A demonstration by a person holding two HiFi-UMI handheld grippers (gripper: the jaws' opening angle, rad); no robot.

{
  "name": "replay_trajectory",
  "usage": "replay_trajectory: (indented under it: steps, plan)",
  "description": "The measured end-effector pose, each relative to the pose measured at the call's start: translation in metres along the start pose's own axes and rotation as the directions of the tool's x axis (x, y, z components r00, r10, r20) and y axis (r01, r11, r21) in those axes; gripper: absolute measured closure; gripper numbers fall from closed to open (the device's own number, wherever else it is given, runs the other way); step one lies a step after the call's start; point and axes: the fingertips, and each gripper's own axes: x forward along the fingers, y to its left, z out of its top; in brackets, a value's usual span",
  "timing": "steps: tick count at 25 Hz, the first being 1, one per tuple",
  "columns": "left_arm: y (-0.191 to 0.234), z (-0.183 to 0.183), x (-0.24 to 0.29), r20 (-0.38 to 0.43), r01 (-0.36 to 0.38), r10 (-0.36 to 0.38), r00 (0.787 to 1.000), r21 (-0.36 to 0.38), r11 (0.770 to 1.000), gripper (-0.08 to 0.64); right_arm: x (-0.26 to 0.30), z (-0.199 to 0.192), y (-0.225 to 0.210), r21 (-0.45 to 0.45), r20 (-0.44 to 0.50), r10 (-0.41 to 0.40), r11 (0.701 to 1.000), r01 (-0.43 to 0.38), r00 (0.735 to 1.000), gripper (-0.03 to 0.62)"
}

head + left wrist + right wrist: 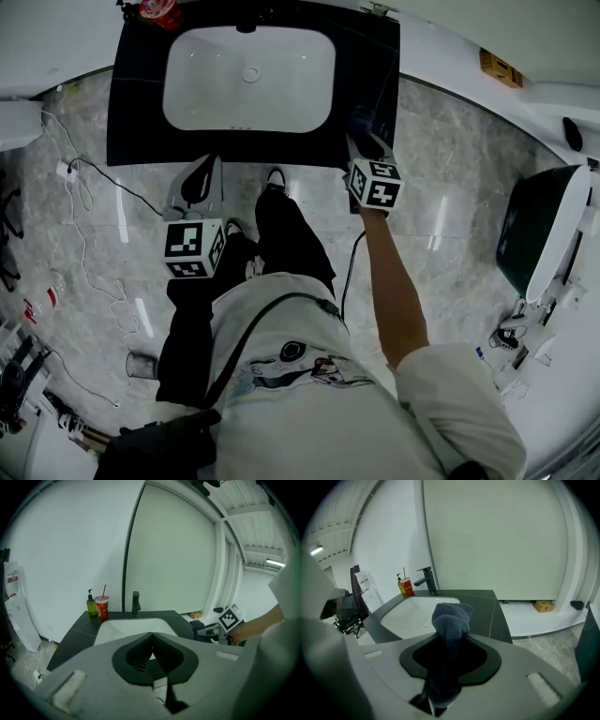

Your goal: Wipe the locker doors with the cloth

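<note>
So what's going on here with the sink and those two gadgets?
A person stands at a dark counter with a white sink, a handheld gripper in each hand. The right gripper is clamped on a bunched blue-grey cloth near the counter's front edge. The left gripper is shut and empty. Nothing is being wiped yet.

We see the cup (pixel 161 11) at the back left of the sink (pixel 281 103), the tap (pixel 136 603) behind it, the cloth (pixel 360 122) at its front right.
</note>
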Motion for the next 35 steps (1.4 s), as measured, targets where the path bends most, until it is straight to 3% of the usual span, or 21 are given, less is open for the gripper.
replay_trajectory:
  steps: [4, 11, 22, 30, 35]
  plan:
    - [0.007, -0.019, -0.031, 0.015, 0.011, -0.011, 1.0, 0.001, 1.0, 0.56, -0.024, -0.002, 0.026, -0.008, 0.05, -0.003, 1.0, 0.004, 0.999, 0.479]
    - [0.019, -0.069, -0.11, 0.029, 0.031, -0.031, 0.999, 0.014, 0.999, 0.56, -0.091, -0.012, 0.069, 0.066, 0.184, -0.064, 0.996, 0.052, 0.981, 0.479]
    - [0.038, -0.127, -0.202, 0.074, 0.017, -0.015, 0.997, -0.024, 1.0, 0.56, -0.168, -0.067, 0.137, 0.01, 0.236, -0.078, 0.997, 0.077, 0.969, 0.479]
    - [-0.008, -0.114, -0.214, 0.12, 0.008, -0.006, 0.993, -0.015, 1.0, 0.56, -0.201, -0.081, 0.13, -0.08, 0.258, -0.006, 0.996, 0.028, 0.966, 0.479]
    - [-0.032, -0.128, -0.204, 0.124, -0.034, 0.035, 0.992, -0.017, 0.999, 0.56, -0.191, -0.095, 0.12, -0.152, 0.261, 0.069, 0.988, -0.029, 0.963, 0.479]
